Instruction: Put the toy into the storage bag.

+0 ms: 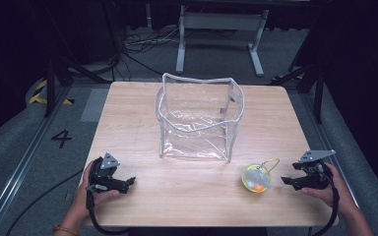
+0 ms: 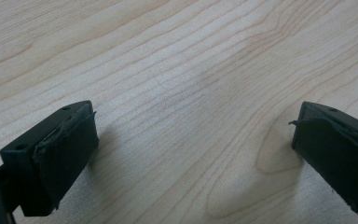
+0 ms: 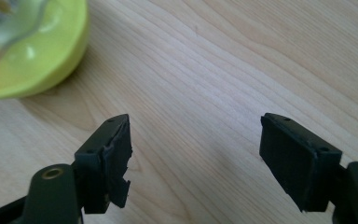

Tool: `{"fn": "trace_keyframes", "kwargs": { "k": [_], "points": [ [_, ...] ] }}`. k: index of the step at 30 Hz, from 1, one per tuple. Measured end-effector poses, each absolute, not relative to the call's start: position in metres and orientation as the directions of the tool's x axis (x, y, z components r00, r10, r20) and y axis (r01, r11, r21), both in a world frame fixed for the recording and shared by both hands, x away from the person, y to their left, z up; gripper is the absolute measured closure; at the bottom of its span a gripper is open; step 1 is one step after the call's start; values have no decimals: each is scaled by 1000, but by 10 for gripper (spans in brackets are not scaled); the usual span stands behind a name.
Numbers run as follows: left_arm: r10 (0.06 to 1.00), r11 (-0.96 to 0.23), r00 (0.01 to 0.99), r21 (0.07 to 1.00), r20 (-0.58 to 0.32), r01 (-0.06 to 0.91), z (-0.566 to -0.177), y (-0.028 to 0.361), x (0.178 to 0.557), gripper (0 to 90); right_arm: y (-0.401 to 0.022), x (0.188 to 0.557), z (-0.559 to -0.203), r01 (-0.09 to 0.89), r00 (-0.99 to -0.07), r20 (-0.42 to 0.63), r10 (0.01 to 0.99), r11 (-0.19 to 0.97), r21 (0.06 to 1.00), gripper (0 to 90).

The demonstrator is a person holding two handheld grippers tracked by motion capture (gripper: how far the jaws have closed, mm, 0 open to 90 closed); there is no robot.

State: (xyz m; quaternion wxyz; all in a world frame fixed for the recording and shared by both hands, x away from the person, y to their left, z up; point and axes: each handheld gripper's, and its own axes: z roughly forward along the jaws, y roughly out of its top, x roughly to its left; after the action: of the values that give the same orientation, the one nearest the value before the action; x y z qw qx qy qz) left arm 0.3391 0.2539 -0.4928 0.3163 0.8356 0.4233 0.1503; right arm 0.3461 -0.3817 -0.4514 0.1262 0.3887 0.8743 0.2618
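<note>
Yellow-green ball (image 1: 256, 177) lies just left of the right gripper (image 1: 286, 182), jaws apart, nothing between them. Wooden table (image 1: 142, 128); dark room beyond.

At your twelve o'clock a white metal stand (image 1: 221, 37) rises from grey carpet (image 1: 24, 142), cables (image 1: 142, 42) at eleven, darkness around.

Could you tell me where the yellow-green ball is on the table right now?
In the high view the yellow-green ball lies near the table's front right, just left of the right tongs.
</note>
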Motion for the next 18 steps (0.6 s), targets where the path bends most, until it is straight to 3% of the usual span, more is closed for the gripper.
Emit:
{"fn": "trace_keyframes", "kwargs": {
  "k": [18],
  "points": [
    [803, -440, 596, 656, -19, 613, -493, 254, 339, 6, -355, 347, -391, 537, -752, -62, 656, 664, 520, 217]
  ]
}}
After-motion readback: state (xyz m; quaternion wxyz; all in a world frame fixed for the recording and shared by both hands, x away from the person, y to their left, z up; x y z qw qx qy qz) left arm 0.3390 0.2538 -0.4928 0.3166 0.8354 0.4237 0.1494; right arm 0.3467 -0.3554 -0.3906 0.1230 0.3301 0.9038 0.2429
